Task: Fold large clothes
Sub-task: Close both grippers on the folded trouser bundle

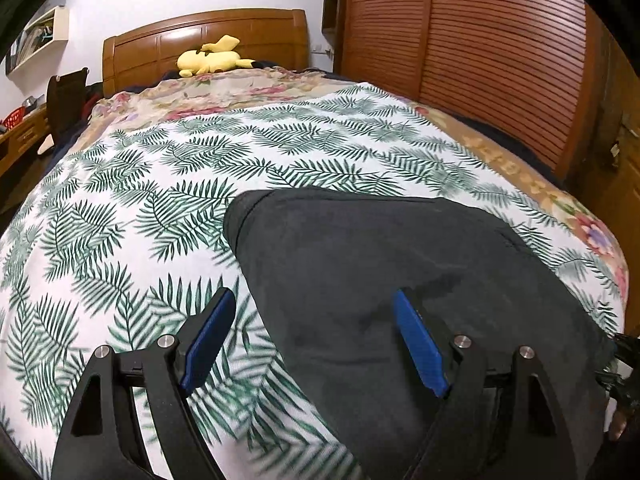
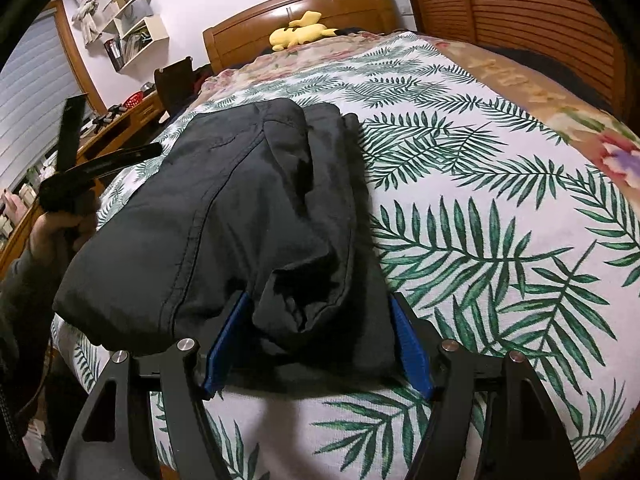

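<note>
While the wide bed with its white, green-fern-printed cover [image 1: 168, 184] carries everything, the folded black fabric garment [image 2: 224, 216] lies near its foot edge. Both blue-padded tools hang spread: left tool [image 1: 316, 344] over the garment's edge, right tool [image 2: 320, 344] straddling bunched cloth.

black garment [image 1: 400, 280]: near end cut off by my left view's bottom edge | its underside hidden against the bed [image 1: 120, 208] | shelf items [image 2: 132, 36]: too small to tell | my right blue pads [image 2: 224, 340]: left one partly hidden behind the cloth
</note>
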Available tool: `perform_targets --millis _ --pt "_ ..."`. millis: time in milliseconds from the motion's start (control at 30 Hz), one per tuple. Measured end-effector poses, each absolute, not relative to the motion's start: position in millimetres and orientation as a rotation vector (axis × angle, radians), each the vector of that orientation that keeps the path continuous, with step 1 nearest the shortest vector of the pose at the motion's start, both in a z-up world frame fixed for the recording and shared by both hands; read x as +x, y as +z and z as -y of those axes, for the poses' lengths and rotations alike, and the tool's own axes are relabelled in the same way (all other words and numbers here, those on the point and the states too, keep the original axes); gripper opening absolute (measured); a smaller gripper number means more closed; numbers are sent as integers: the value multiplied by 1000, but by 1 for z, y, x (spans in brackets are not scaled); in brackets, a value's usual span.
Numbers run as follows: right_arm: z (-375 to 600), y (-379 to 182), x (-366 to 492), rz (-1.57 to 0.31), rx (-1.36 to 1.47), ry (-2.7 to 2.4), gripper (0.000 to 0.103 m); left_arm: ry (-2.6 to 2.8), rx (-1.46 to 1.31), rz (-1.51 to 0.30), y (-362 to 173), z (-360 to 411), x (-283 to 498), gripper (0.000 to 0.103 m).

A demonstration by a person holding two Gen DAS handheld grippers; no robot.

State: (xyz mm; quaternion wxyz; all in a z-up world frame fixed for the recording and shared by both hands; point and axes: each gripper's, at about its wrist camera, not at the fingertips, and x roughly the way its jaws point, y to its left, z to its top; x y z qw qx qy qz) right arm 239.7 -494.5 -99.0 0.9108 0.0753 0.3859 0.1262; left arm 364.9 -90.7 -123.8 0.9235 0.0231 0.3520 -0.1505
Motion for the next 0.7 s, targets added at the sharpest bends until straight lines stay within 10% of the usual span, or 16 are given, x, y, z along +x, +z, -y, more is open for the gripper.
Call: perform_targets --millis 700 --pt "488 -101 249 -800 136 267 71 -282 -98 -869 -166 77 449 82"
